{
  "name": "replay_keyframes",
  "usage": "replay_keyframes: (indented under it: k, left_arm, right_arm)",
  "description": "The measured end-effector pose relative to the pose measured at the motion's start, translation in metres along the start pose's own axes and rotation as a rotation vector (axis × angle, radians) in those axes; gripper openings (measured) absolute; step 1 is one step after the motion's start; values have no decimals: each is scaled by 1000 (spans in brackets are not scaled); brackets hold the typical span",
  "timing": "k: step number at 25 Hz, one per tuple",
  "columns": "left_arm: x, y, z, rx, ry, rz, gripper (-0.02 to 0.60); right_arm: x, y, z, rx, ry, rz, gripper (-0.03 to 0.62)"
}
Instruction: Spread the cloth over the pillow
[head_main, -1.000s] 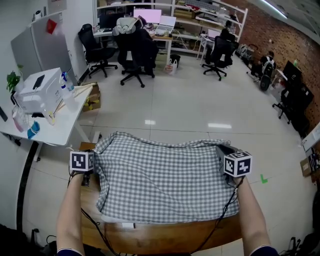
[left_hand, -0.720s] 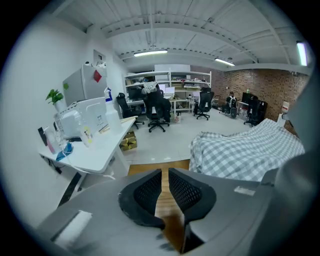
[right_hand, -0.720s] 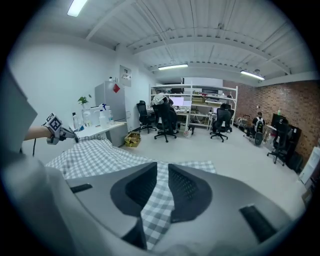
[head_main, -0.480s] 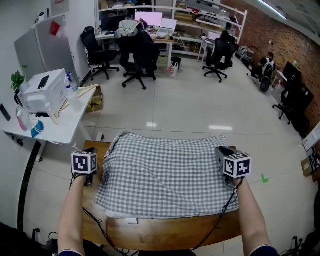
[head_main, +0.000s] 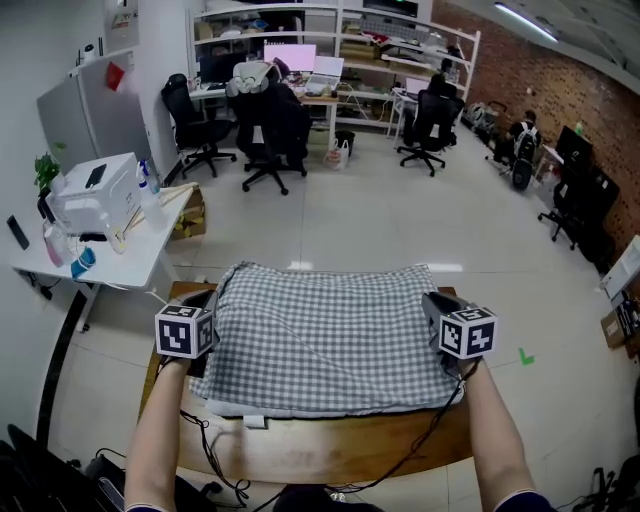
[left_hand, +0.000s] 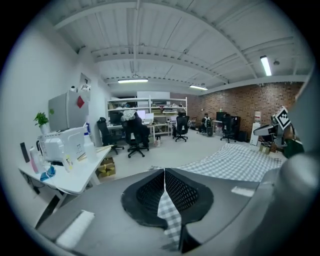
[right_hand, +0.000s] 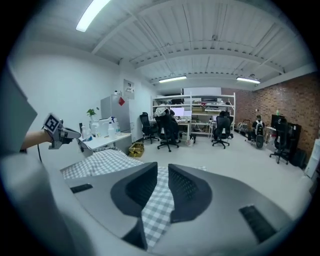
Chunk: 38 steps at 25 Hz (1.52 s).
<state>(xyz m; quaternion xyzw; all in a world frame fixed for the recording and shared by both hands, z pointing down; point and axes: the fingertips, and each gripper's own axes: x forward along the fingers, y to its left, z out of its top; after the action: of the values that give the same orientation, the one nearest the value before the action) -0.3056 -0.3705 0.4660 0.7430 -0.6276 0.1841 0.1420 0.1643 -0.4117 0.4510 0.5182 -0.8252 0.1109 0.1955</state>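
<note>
A grey-and-white checked cloth (head_main: 320, 330) lies spread over a white pillow (head_main: 330, 411) on the wooden table (head_main: 330, 455); only the pillow's near edge shows. My left gripper (head_main: 207, 300) is at the cloth's left edge. Its jaws have just closed further, and in the left gripper view a strip of cloth (left_hand: 169, 210) is pinched between the pads of the left gripper (left_hand: 164, 172). My right gripper (head_main: 430, 298) is at the cloth's right edge. In the right gripper view, checked cloth (right_hand: 159, 205) runs between the jaws of the right gripper (right_hand: 162, 170), which hold it.
A white desk (head_main: 110, 265) with a printer (head_main: 95, 195) and bottles stands to the left of the table. Office chairs (head_main: 265, 120) and desks fill the far side of the room. Cables (head_main: 215, 445) trail from the grippers over the table's near edge.
Both grippers have risen and drawn closer with the cloth. The cloth's loose left side and far edge have pulled in, and it now lies squarer over the pillow.
</note>
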Motion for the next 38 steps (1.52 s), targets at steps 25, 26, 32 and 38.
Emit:
replay_keyframes:
  k: [25,26,32,38]
  left_arm:
    - [-140,-265,8,-57,-245,-253,5]
    - [-145,-271,8,-57,-253,-258,5]
    - [-160,-294,3,-64,-276,-293,5]
    - [-161,-303,0,-62,-278,-314,5]
  right_arm:
    - [-176,145,1,19,-329,178,14]
    - [-178,148,-2,21,-325,187,14]
    - [-184,168,-15,37,-323,223,12]
    - [-184,177,-16,45,-334,243,14]
